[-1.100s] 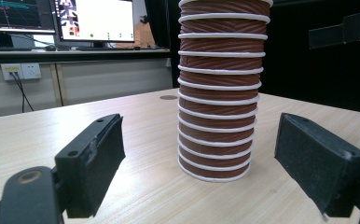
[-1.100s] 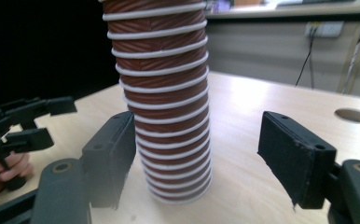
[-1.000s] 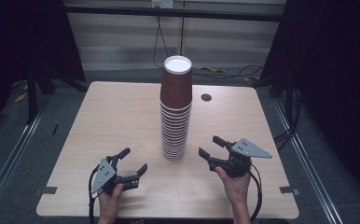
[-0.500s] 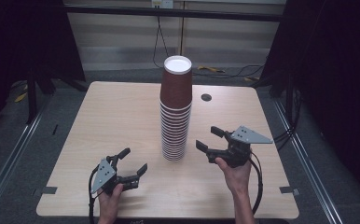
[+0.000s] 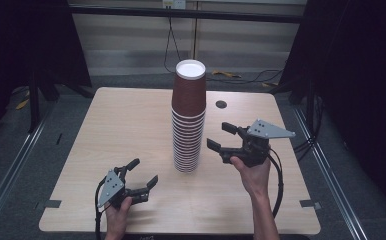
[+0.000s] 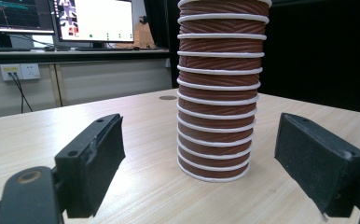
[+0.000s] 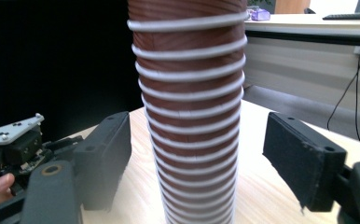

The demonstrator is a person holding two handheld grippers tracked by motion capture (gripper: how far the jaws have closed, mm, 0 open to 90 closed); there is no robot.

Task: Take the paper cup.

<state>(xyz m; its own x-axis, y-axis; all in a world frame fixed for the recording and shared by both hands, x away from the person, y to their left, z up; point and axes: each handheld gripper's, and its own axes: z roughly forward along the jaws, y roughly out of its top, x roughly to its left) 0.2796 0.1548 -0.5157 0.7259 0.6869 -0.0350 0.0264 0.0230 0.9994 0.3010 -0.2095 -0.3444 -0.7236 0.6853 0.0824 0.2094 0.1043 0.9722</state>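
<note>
A tall stack of brown ribbed paper cups [image 5: 188, 120] with white rims stands upright at the middle of the wooden table [image 5: 116, 120]. My left gripper [image 5: 146, 170] rests low near the front left, open, jaws pointing at the stack's base [image 6: 214, 158] with nothing between them. My right gripper [image 5: 218, 135] is held up above the table just right of the stack, open, its jaws aimed at the stack's middle. In the right gripper view the stack [image 7: 190, 116] stands between the two pads [image 7: 107, 154], a little beyond them and untouched.
A small dark round hole [image 5: 221, 104] sits in the table behind the stack on the right. Dark frame posts and cables stand past the far edge. Monitors [image 6: 94, 21] sit on a desk beyond. The left gripper's body [image 7: 15, 140] shows at the right gripper view's left edge.
My right gripper has risen from near the tabletop and come a little closer to the stack, still open. The left gripper and the stack have not moved.
</note>
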